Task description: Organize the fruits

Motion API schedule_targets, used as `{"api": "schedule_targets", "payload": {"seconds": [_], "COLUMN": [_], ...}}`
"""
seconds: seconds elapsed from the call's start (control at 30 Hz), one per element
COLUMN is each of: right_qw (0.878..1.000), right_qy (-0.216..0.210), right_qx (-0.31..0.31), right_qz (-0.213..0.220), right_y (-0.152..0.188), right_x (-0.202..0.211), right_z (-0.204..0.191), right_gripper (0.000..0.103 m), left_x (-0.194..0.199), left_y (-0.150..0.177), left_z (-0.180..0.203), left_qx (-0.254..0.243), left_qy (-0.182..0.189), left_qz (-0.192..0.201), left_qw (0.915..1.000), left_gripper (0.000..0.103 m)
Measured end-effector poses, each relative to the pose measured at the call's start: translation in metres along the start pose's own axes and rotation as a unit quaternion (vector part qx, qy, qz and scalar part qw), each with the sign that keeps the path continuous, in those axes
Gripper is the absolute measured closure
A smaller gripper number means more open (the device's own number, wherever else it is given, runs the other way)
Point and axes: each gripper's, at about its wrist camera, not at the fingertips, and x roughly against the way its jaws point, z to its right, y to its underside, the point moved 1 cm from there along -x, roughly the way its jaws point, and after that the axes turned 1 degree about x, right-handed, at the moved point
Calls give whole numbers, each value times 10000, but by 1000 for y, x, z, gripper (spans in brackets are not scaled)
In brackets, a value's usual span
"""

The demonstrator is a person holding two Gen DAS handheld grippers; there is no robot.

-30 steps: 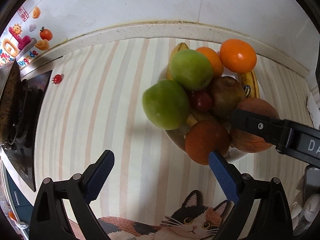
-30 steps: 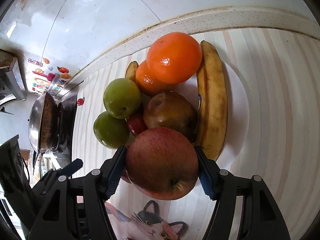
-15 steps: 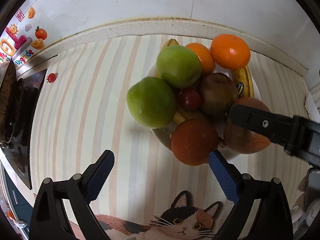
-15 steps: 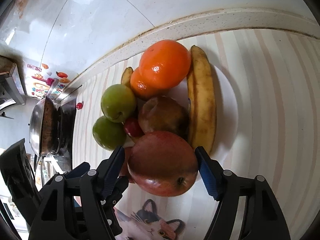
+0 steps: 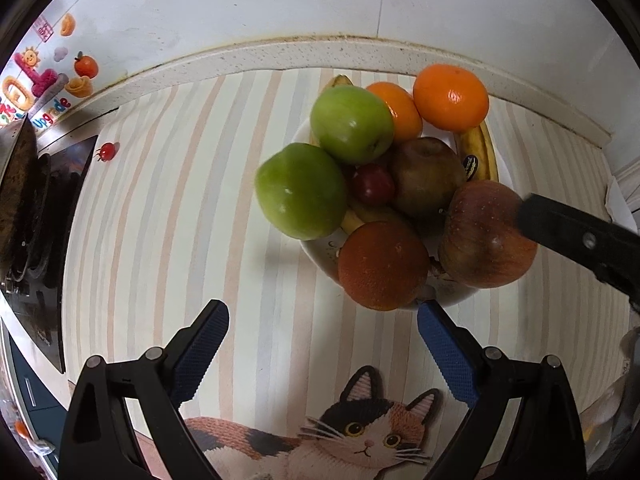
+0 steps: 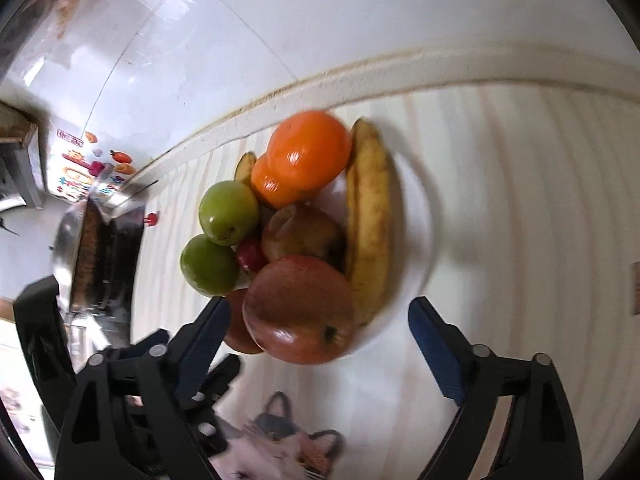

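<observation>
A white plate (image 6: 412, 240) on the striped counter is heaped with fruit: two green apples (image 5: 300, 192), two oranges (image 5: 450, 96), a banana (image 6: 368, 216), a brownish apple (image 5: 426, 176), a small red fruit (image 5: 374, 184) and a dark orange (image 5: 382, 266). A large red apple (image 6: 300, 308) rests on the plate's near edge. My right gripper (image 6: 320, 308) straddles it with jaws opening, and both pads stand off the apple. One right finger (image 5: 576, 232) shows beside the apple in the left wrist view. My left gripper (image 5: 322, 316) hangs open and empty just before the plate.
A stove with a pan (image 5: 24, 200) lies at the far left. A cat-pattern mat (image 5: 360, 440) covers the near counter edge. The tiled wall with stickers (image 5: 40, 80) runs close behind the plate. A small red item (image 5: 106, 151) sits by the stove.
The right jaws have spread off the red apple, leaving it on the plate, and the right gripper has drawn back and up. The left gripper has hardly moved.
</observation>
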Motion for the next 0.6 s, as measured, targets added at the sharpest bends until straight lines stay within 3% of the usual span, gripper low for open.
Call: {"api": "schedule_targets", "payload": {"seconds": [0.2,0.6], "right_qw": [9917,9820], "right_qy": [1114,1548], "right_qx": [501,428], "right_qz": [398,993], "right_y": [24,74], "right_x": [42,109], "right_z": [-12,-50], "right_gripper": [4,3], "left_x": [25,99], "left_y": [8,29], "left_z": [-18,-36], "left_qx": [208,4], "left_qy": [239,509], "left_qz": [73,600], "left_qw": [9995,9969], "left_gripper": [6,6]}}
